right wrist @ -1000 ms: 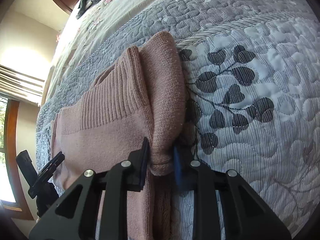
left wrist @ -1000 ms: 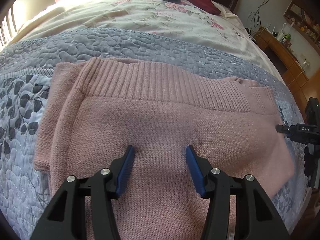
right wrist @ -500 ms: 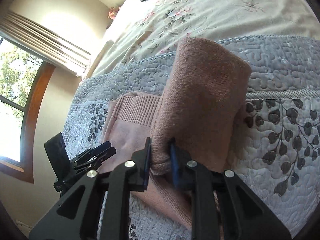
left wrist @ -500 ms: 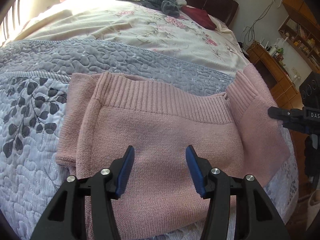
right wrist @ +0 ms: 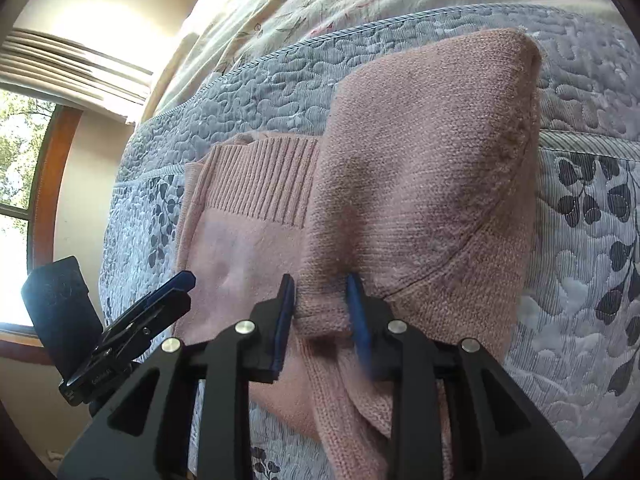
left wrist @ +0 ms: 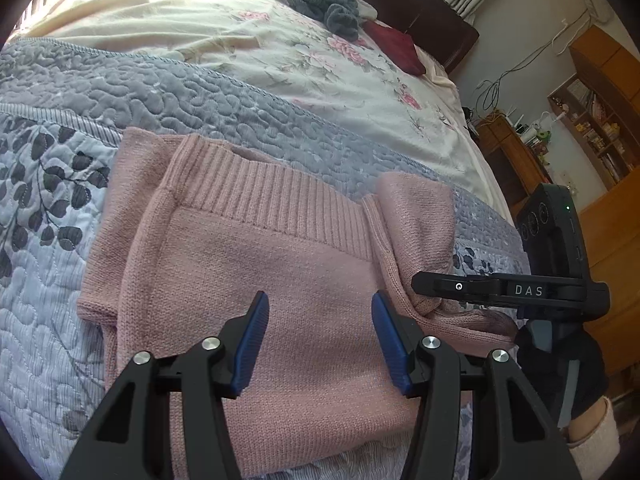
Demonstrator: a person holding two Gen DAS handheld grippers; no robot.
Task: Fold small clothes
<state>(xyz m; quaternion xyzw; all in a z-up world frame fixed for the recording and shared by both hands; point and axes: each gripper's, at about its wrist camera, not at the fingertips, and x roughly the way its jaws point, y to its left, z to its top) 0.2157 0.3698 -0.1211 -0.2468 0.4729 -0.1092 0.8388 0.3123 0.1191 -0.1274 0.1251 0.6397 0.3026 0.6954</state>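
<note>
A pink knitted sweater (left wrist: 280,280) lies flat on the grey quilt, ribbed hem toward the far side. My left gripper (left wrist: 319,308) hovers open just above its middle, with nothing between the blue pads. My right gripper (right wrist: 320,296) is shut on a bunched fold of the sweater's right sleeve side (right wrist: 420,184), which stands lifted and curls over the body. In the left wrist view the right gripper (left wrist: 420,286) shows at the right, its tip in that raised pink fold (left wrist: 416,220). The left gripper (right wrist: 176,288) appears at the lower left of the right wrist view.
The grey leaf-patterned quilt (left wrist: 48,248) covers the near part of the bed, with a floral cover (left wrist: 280,60) beyond. Dark clothes (left wrist: 328,4) and a maroon item (left wrist: 396,46) lie near the headboard. Wooden shelves (left wrist: 592,128) stand to the right, a window (right wrist: 20,184) to the left.
My right gripper has lifted the sweater's right side off the quilt and carried it inward over the body. My left gripper stayed open and drew back a little.
</note>
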